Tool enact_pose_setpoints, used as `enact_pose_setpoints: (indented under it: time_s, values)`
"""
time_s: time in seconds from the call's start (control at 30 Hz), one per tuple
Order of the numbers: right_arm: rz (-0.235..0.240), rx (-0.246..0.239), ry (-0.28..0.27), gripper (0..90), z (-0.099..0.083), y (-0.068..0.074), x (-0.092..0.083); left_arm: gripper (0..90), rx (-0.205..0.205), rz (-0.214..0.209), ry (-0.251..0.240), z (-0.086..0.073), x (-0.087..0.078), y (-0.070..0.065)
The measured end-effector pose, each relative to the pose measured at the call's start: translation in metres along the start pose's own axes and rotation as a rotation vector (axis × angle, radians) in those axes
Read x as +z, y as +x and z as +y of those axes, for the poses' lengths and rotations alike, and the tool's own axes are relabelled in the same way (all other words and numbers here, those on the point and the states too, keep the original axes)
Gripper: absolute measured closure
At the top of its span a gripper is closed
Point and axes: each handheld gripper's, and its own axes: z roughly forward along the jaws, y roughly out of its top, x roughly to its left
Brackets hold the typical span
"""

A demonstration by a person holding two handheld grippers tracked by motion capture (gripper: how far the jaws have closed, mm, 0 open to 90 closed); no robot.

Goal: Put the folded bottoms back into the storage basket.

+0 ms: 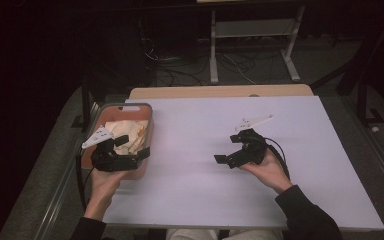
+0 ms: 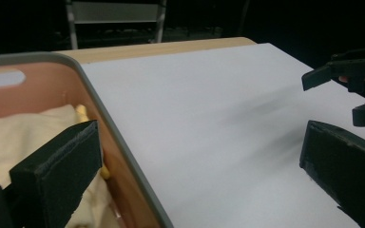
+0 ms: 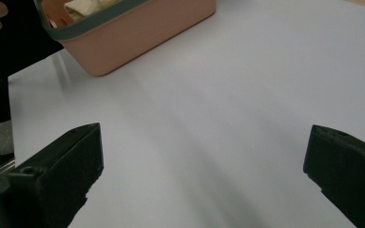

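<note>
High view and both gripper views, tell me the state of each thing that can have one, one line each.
Left claw: open, one jaw over the cloth, one outside the rim, holding nothing.
Right claw: open, empty, above the bare sheet.
Pink plastic basket with grey rim: upright at the table's left edge.
Crumpled cream cloth: lying inside the basket.
White table sheet: flat.

A pink plastic basket [image 1: 111, 172] with a smooth grey rim holds soft, crumpled cream cloth [image 1: 128, 132]. The desk [image 1: 200, 195] has a smooth, matt white top with a pale wood edge at the far side. Both gripper jaws look like matt black plastic, slightly rough.
</note>
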Motion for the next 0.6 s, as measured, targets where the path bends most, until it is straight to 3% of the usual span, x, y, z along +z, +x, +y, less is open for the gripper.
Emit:
enact_pose_setpoints:
  time_s: [0.17, 0.3, 0.6]
  values:
    - [-0.015, 0.010, -0.019, 0.0, -0.010, -0.003, -0.012, 0.0, -0.006, -0.007, 0.017, -0.009, 0.004, 0.000]
    - [-0.033, 0.015, -0.040, 0.0, -0.018, -0.007, -0.022, 0.0, 0.034, -0.003, 0.025, -0.013, 0.006, -0.004]
    - [-0.064, 0.044, -0.071, 0.0, -0.033, -0.017, -0.041, 0.0, 0.056, -0.013, 0.021, -0.022, 0.005, -0.008]
